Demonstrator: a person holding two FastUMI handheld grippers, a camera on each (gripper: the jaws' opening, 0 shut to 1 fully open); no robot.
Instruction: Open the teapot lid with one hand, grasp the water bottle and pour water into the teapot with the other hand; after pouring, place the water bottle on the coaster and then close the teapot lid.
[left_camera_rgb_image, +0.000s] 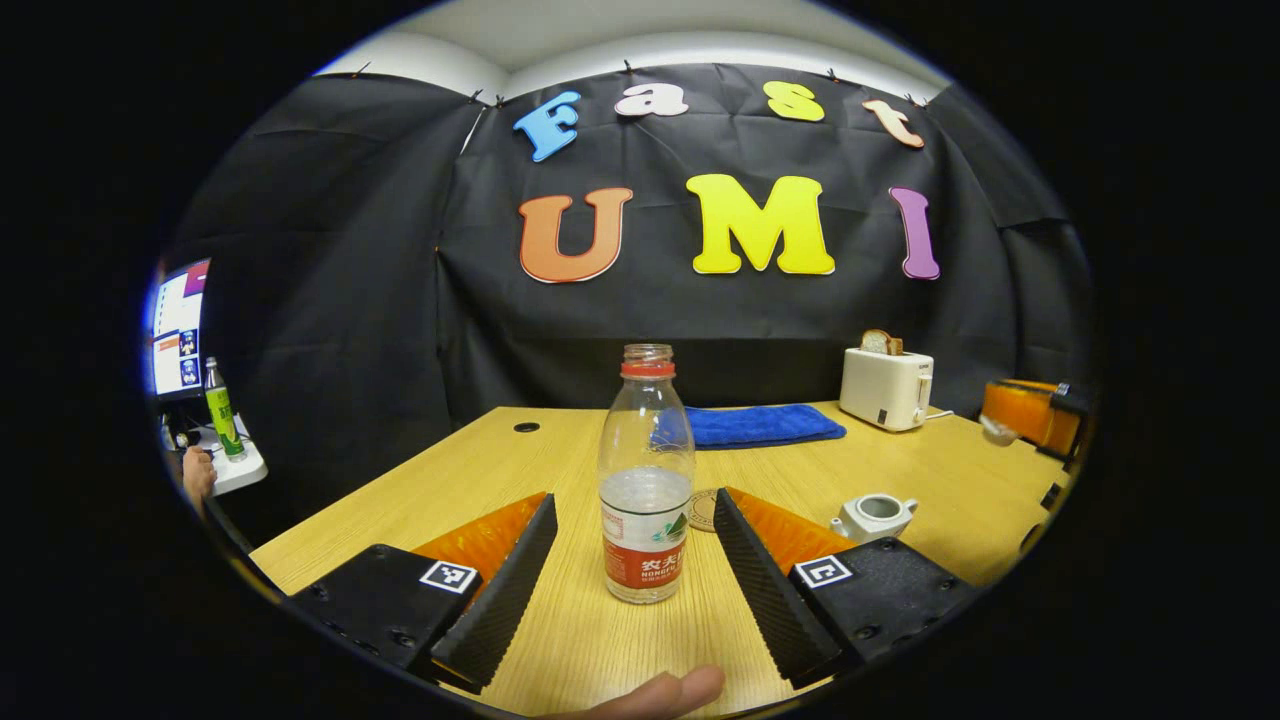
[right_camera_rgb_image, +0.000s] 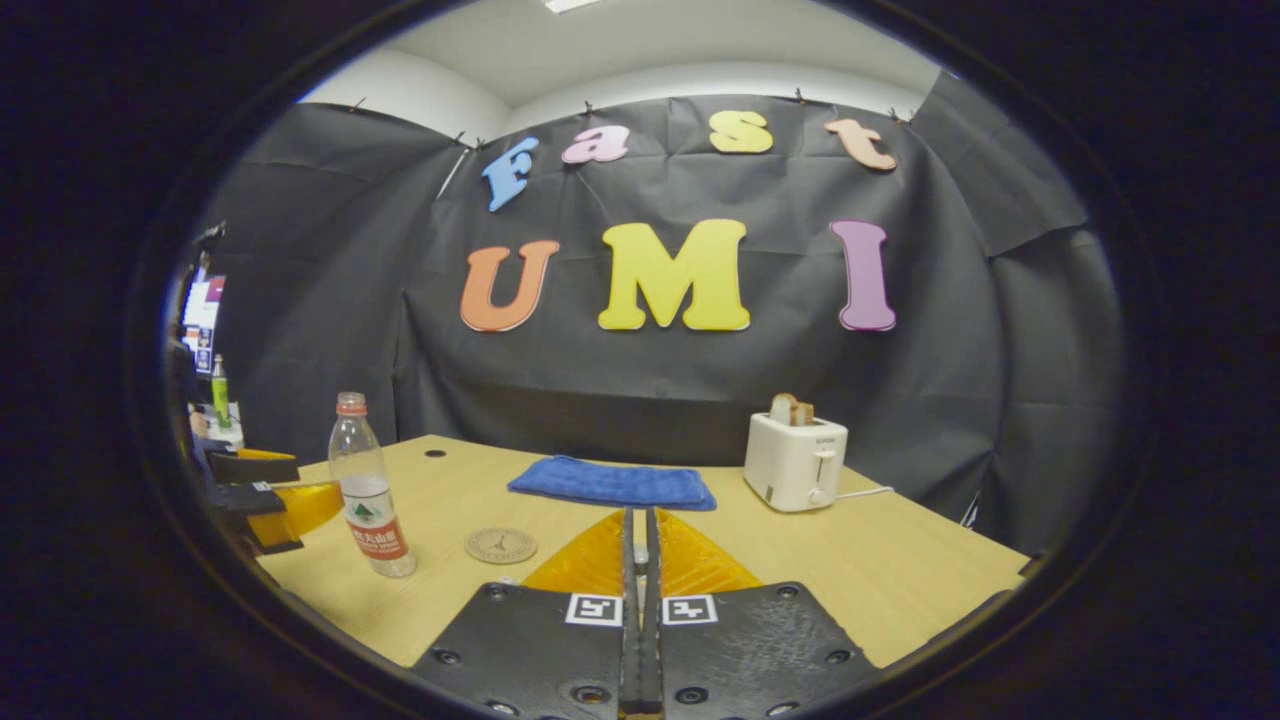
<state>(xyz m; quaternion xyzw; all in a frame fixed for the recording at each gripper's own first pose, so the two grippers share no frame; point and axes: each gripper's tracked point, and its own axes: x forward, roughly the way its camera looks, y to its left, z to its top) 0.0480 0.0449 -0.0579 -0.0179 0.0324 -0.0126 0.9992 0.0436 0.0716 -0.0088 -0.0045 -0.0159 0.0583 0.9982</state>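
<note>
Left gripper (left_camera_rgb_image: 635, 545) fingers spread apart either side of the upright uncapped water bottle (left_camera_rgb_image: 646, 480) without touching it, coaster (left_camera_rgb_image: 704, 508) just behind on the bench (left_camera_rgb_image: 560, 450), lidless teapot (left_camera_rgb_image: 873, 516) toward the right edge, right gripper (right_camera_rgb_image: 640, 545) fingers pressed together, blue towel (right_camera_rgb_image: 612, 483) and toaster (right_camera_rgb_image: 795, 462) along the far edge.

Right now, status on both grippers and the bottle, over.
Left gripper open, fingers either side of the clear plastic water bottle, not touching. Right gripper shut, empty. Small white teapot lid off. Round wooden coaster free.

Blue towel (right_camera_rgb_image: 612, 484) flat on table (right_camera_rgb_image: 900, 570); toaster (right_camera_rgb_image: 795, 461) holding bread, probably.
</note>
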